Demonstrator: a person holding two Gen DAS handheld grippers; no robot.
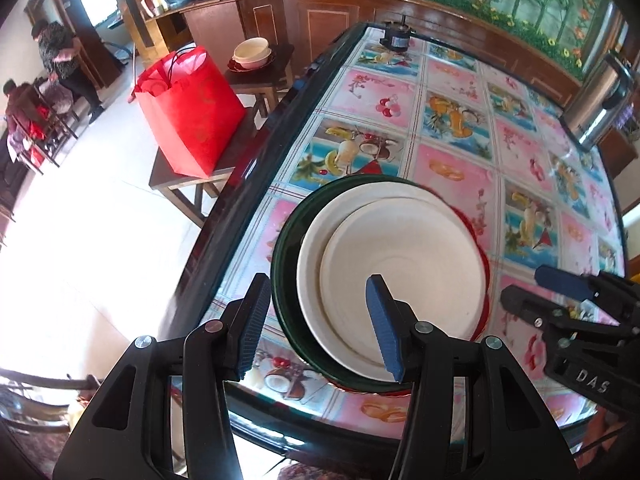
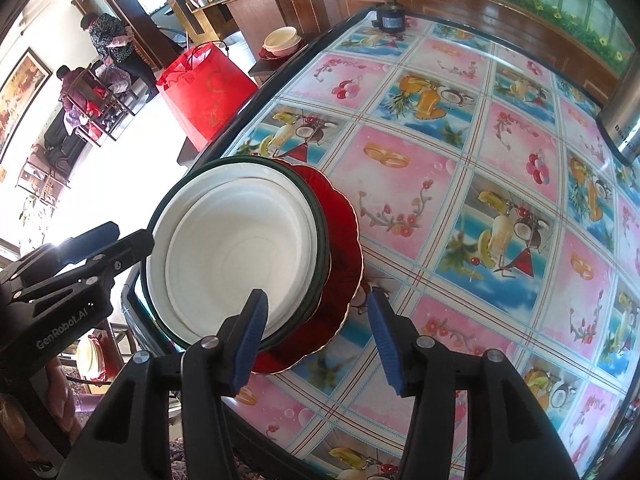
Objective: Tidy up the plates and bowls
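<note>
A: What writing could be read?

B: "GenRobot.AI" ran along the body of the left gripper point(image 2: 86, 248) as seen from the right wrist, and "DAS" showed on the right gripper point(image 1: 560, 292) as seen from the left wrist. The lettering on the steel flask point(image 2: 624, 112), far ahead of the right jaws, was too cut off to read.

A: And the jaws?

B: Both stood about half open and held nothing. The table point(image 1: 452, 152) with its fruit-print cover lay beneath both. The red plate point(image 2: 340, 248) sat on it, between the right gripper's pads, neither pad pressing it. On it rested the dark green bowl point(image 1: 284, 248), with nested white bowls point(image 1: 400, 264) inside.

A: The left one?

B: Its jaws straddled the stack's near rim, one pad point(image 1: 384, 320) over the white bowls, the other outside the green rim. I couldn't tell whether either touched.
</note>
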